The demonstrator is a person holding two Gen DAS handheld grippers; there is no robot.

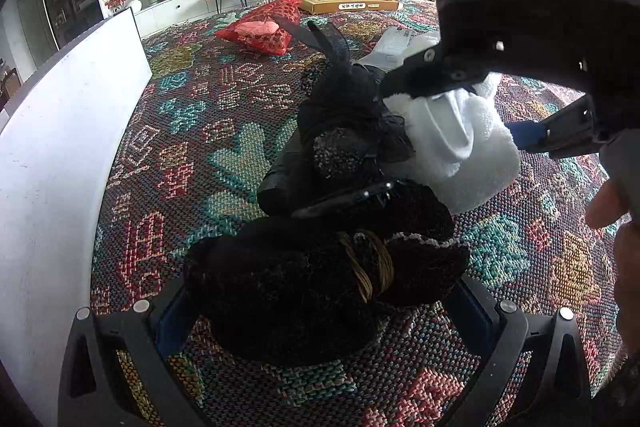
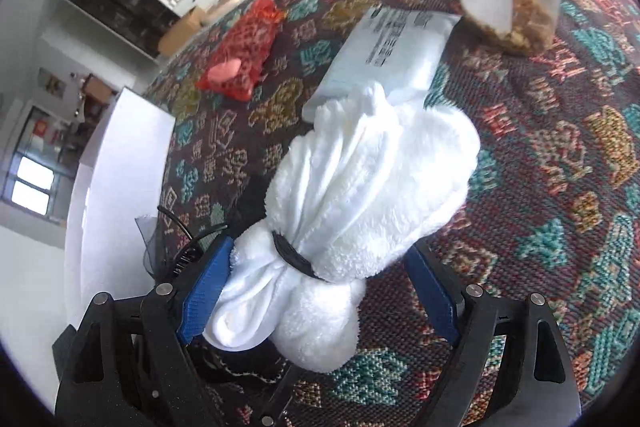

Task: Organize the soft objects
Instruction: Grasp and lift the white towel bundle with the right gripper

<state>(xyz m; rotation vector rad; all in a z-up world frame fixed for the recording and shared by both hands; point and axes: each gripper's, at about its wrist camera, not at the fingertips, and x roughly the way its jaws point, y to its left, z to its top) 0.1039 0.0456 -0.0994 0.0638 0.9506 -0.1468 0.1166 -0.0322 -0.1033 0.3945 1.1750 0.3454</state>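
White plush bundle (image 2: pixel 372 179): on woven rug (image 2: pixel 560 187), between right gripper (image 2: pixel 320 301) pads, left pad touching, jaws wide.
Black plush bundle (image 1: pixel 320 283): near, between left gripper (image 1: pixel 324 323) jaws; grip undeterminable.

A white board (image 1: pixel 68 155) walled the frame's left; open rug (image 1: pixel 208 131) lay mid-left, with a red bag (image 1: pixel 260 29) above it.
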